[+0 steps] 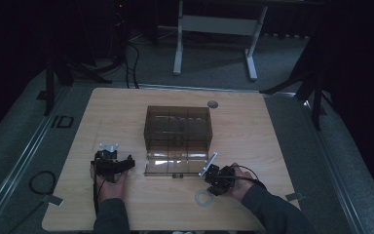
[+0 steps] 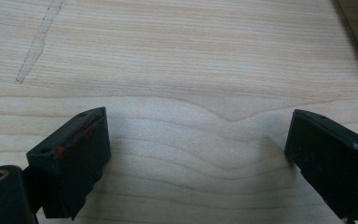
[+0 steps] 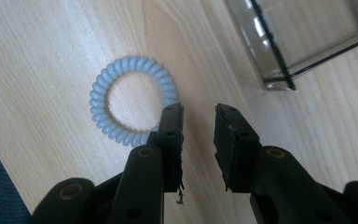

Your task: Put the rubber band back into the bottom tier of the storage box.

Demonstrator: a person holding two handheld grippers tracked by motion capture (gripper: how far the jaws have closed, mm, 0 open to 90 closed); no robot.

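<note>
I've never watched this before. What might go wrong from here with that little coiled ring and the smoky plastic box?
The right gripper has its jaws only narrowly apart, with one jaw at the edge of the spiral ring; closing now would probably nip empty table or push the ring away.

The box's folded-down front flap lies close to that gripper, so a careless swing might knock it.

The left gripper is open over bare wood, so it likely can't steady anything.
</note>
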